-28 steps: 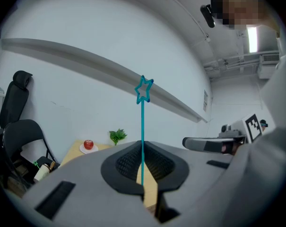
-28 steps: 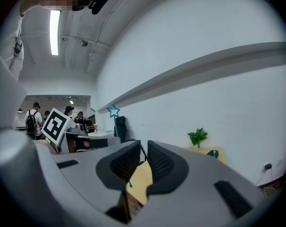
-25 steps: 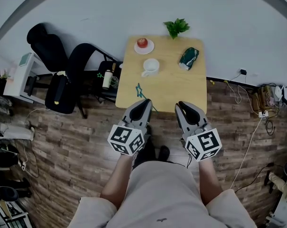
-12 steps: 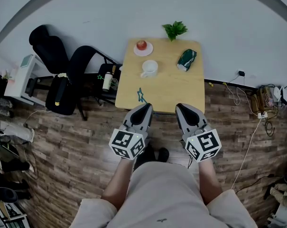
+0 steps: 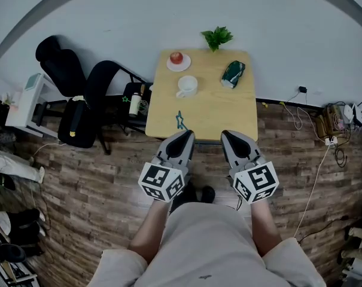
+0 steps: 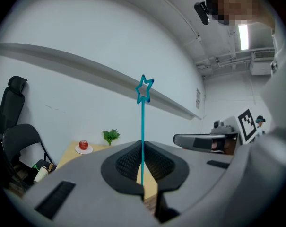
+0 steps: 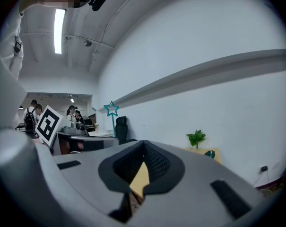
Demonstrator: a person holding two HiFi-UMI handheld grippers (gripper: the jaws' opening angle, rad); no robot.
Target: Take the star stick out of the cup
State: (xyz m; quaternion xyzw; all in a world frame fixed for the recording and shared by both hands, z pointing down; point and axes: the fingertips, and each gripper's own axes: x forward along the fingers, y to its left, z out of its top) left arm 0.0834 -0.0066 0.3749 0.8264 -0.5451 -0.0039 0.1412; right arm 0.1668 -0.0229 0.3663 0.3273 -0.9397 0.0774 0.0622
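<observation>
The star stick [image 5: 179, 121] is a thin teal rod with an outlined star on top. It stands up from between the jaws of my left gripper [image 5: 184, 135], which is shut on its lower end. In the left gripper view the star stick [image 6: 143, 90] rises straight from the left gripper [image 6: 143, 176]. The white cup [image 5: 187, 86] stands on the wooden table [image 5: 219, 115], well beyond the stick. My right gripper [image 5: 228, 135] hangs beside the left one at the table's front edge, shut with nothing in it. The right gripper view shows the right gripper [image 7: 143, 150] and the star stick [image 7: 111, 109] off to its left.
A red apple [image 5: 176, 57] on a small plate, a potted plant [image 5: 216, 37] and a green bag [image 5: 231, 74] sit at the table's far side. Black chairs [image 5: 100, 85] stand left of the table. Cables [image 5: 324, 130] lie on the wooden floor at the right.
Both grippers have drawn back a little from over the table to its front edge. The star stick stayed in the left gripper.
</observation>
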